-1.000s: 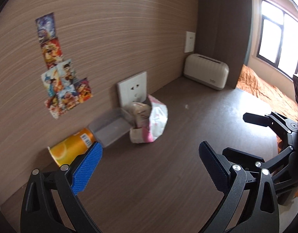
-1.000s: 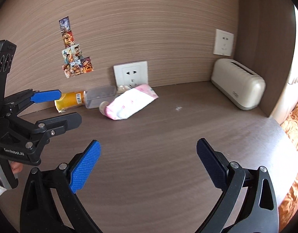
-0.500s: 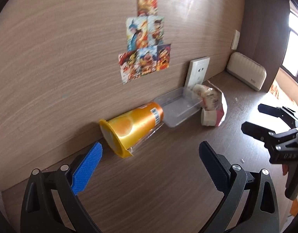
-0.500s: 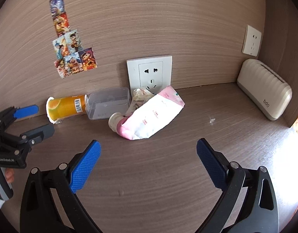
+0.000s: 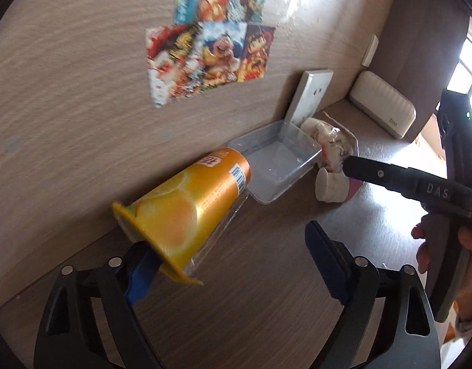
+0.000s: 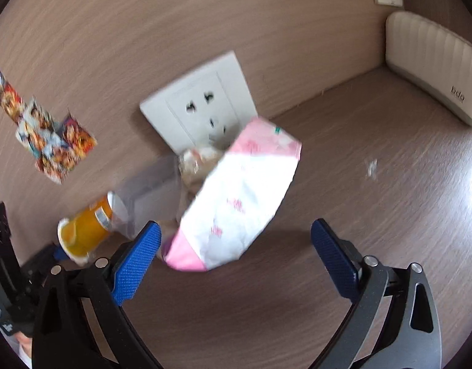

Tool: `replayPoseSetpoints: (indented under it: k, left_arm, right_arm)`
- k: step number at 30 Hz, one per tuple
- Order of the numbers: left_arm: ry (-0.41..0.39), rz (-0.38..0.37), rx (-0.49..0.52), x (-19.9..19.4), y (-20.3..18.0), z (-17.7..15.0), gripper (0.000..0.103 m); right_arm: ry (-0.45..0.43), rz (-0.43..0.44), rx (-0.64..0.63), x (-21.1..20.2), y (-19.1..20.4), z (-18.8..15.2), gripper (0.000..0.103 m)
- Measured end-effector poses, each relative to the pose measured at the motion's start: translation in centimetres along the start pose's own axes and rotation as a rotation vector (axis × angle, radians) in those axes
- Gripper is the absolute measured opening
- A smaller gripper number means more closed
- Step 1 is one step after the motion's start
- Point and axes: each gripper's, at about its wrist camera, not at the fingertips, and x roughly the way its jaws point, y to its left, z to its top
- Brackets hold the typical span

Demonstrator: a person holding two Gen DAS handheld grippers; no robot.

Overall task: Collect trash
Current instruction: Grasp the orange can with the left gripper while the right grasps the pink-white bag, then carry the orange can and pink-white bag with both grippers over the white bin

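left gripper (image 5: 233, 256): jaws closing, wide, nothing clamped; orange cup's (image 5: 186, 206) rim end lies between them, left pad hidden behind the rim, so contact unclear
right gripper (image 6: 236, 256): jaws closing, wide; pink-white bag's (image 6: 242, 196) lower end between them, pads apart from it
trash location: cup on its side along the wood wall (image 5: 66, 92); clear plastic tray (image 5: 276, 160) just beside the cup's base; bag and a crumpled wrapper (image 6: 199, 160) against the wall socket (image 6: 199, 104)
risk cup: round, lying down; likely rolls or squirts out if pinched on the flared rim
risk bag: limp, may fold or spill its contents; small white cup (image 5: 330, 186) beside it may get knocked
obstruction: wall close behind the cup leaves little room for the far finger; tray crowds both targets
other: beige appliance (image 6: 433, 67) well apart, stickers (image 5: 211, 40) on wall, not in the way
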Motion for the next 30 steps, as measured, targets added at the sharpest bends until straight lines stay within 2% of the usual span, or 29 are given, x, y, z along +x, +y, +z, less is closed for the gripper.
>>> replayPoseSetpoints:
  k: [4,5,6,7,9,11,12,15,21,25,27,28,29,30]
  left_arm:
    - [-0.008,0.012,0.005,0.8,-0.3,0.8,0.085]
    - [-0.012,0.012,-0.006,0.9,-0.2,0.9,0.085]
    - [-0.017,0.011,-0.02,0.8,-0.1,0.9,0.083]
    - [-0.022,0.016,-0.036,0.7,0.1,0.9,0.077]
    - [-0.031,0.028,-0.071,0.2,0.6,0.4,0.064]
    - [-0.038,0.034,-0.113,-0.2,1.2,-0.1,0.043]
    - [-0.036,0.025,-0.134,-0.4,1.5,-0.4,0.04]
    - [-0.029,-0.006,-0.158,-0.7,1.7,-0.8,0.037]
    - [-0.026,0.013,-0.116,-0.4,0.4,-0.8,0.042]
    - [-0.044,0.058,-0.091,-0.5,0.0,-0.8,0.041]
    - [-0.066,0.045,-0.103,-0.9,0.1,-0.7,0.038]
    - [-0.076,0.037,-0.112,-1.2,0.1,-0.5,0.032]
    - [-0.084,0.028,-0.114,-1.6,0.3,-0.6,0.019]
    - [-0.091,0.023,-0.115,-1.9,0.3,-0.4,0.019]
  right_arm:
    - [0.014,0.029,-0.045,0.9,0.7,0.4,0.069]
    - [0.019,0.037,-0.045,1.0,0.8,0.3,0.067]
    - [0.013,0.037,-0.051,0.9,0.9,0.1,0.057]
    - [0.016,0.041,-0.052,1.0,1.0,0.0,0.049]
    - [0.021,0.066,-0.044,0.9,1.0,-0.5,0.045]
    - [0.028,0.084,-0.052,0.3,1.1,-1.4,0.045]
    - [0.03,0.086,-0.06,0.1,1.2,-1.7,0.045]
    - [0.026,0.082,-0.08,-0.8,1.3,-2.8,0.044]
    - [0.023,0.058,-0.073,-1.3,0.4,-3.6,0.044]
    - [0.005,0.035,-0.076,-2.0,0.8,-3.9,0.044]
    - [-0.003,0.035,-0.073,-2.5,0.7,-3.9,0.043]
    - [-0.009,0.038,-0.072,-2.7,0.7,-3.9,0.043]
    - [-0.014,0.038,-0.071,-2.9,0.8,-3.7,0.043]
    - [-0.017,0.04,-0.068,-3.4,0.8,-3.9,0.043]
